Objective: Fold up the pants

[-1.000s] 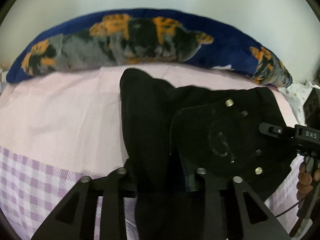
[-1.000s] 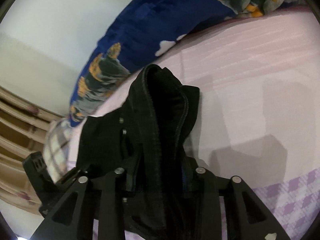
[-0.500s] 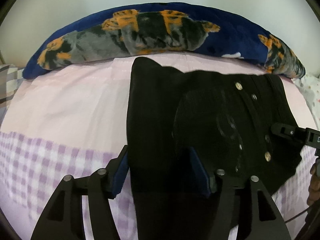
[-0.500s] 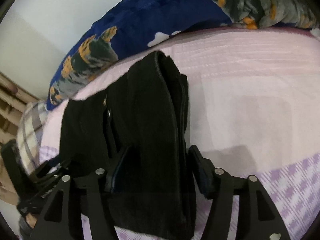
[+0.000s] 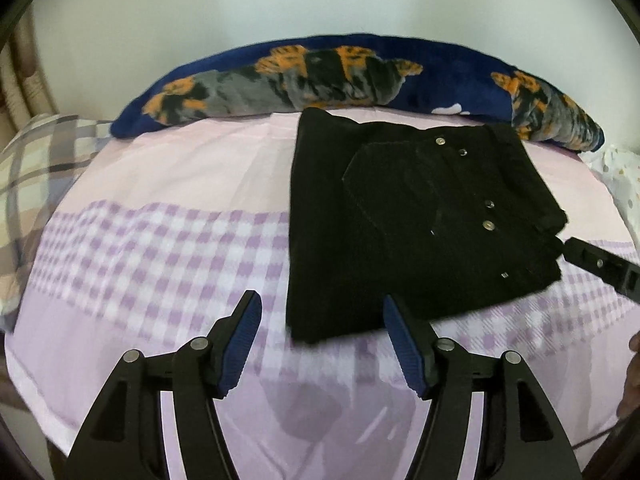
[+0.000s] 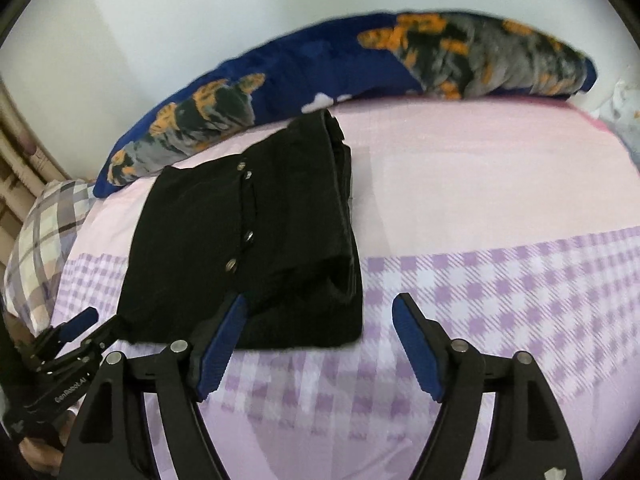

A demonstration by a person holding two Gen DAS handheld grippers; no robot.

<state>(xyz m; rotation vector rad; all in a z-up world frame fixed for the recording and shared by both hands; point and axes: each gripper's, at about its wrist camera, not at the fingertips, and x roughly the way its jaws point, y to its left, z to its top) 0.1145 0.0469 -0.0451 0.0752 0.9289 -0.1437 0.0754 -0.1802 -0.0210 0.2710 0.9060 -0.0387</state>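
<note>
Black pants (image 5: 404, 224) lie folded in a flat block on the bed (image 5: 168, 232), just in front of the blue pillow (image 5: 360, 76). Their long side runs from you toward the pillow. You cannot see the layers tucked underneath. Your left gripper (image 5: 322, 344) has just been opening and hangs over the near edge, nothing between its fingers (image 5: 240, 344). Your right gripper (image 6: 320, 344) has also been opening, holding nothing; its left finger hides a bit of the pants' edge.

Colours on the bed

Pants (image 5: 404, 224) black, silver studs. Sheet (image 5: 168, 248) pale pink, lilac check band. Blanket (image 5: 320, 76) at 12 o'clock navy, orange-grey print. Pillow (image 5: 36, 152) at 9 o'clock beige-grey plaid. Pads (image 5: 240, 344) blue.
</note>
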